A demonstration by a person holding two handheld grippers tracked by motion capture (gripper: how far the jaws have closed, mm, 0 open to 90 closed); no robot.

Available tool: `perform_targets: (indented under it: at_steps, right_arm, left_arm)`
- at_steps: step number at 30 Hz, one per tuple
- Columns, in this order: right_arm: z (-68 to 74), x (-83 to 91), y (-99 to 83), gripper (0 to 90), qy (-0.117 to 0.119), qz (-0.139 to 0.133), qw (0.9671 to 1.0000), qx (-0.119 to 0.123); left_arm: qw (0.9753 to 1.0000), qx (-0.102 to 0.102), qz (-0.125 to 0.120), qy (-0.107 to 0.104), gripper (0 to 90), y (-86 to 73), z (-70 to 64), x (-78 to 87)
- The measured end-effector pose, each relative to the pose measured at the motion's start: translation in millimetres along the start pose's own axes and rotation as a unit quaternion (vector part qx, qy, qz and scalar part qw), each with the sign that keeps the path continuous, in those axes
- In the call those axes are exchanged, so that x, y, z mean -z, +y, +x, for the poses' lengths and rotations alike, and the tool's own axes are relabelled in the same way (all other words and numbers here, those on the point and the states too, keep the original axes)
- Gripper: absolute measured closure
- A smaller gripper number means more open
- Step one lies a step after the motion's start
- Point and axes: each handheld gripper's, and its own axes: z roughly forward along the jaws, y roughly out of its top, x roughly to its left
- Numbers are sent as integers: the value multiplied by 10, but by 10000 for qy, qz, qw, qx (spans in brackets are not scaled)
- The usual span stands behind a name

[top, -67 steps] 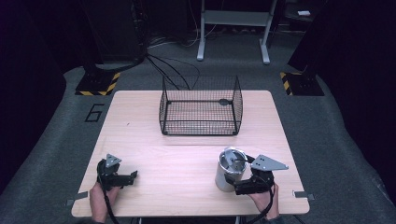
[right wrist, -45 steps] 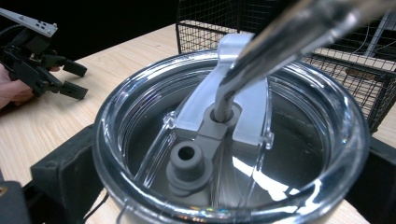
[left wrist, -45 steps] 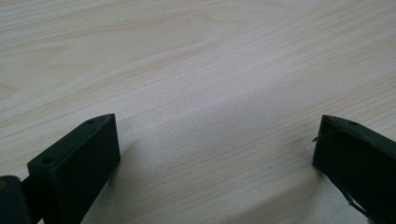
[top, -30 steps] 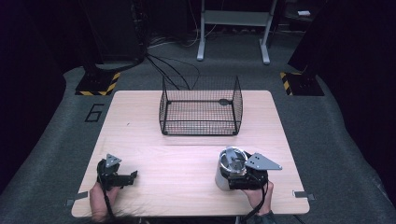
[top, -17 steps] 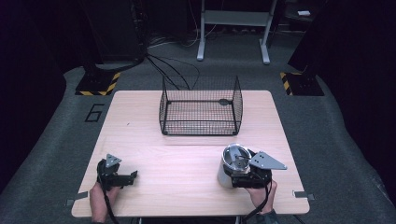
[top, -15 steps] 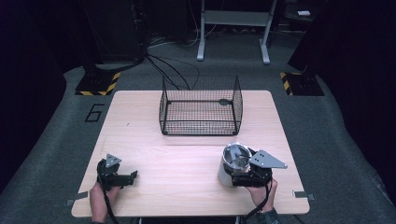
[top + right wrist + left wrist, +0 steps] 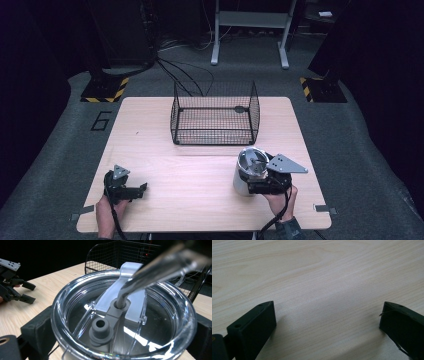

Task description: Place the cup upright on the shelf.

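While clamped in right hand-held gripper [image 7: 256, 181], steel tumbler [image 7: 246, 172] upright, near table edge

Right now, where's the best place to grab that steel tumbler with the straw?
Grip the steel tumbler round its cylindrical wall just under the clear lid, coming level from the person's side, as the right hand-held gripper does. It stands upright, and the metal straw juts out of the top, so coming from above looks awkward.

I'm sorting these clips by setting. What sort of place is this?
Probably a lab or test room for recording handling tasks, not a home. A bare wooden table stands on grey carpet, with cables running over the floor, yellow-black hazard-striped bases and a metal stand behind it in a dark room.
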Motion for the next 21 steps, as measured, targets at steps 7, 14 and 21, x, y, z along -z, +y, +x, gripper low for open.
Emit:
perform_targets:
  at_steps: [7, 14, 21]
  right_arm:
    - [-39, -82, 104, 36, 71, 26, 10000, 11]
    - [-88, -171, 214, 36, 151, 34, 9999, 16]
    - [-151, -306, 339, 37, 296, 58, 9995, 15]
  left_arm:
    - [10000, 3, -2, 0, 5, 0, 0, 0]
    - [10000, -4, 1, -4, 5, 0, 1, 0]
    - [10000, -57, 26, 3, 5, 3, 7, 4]
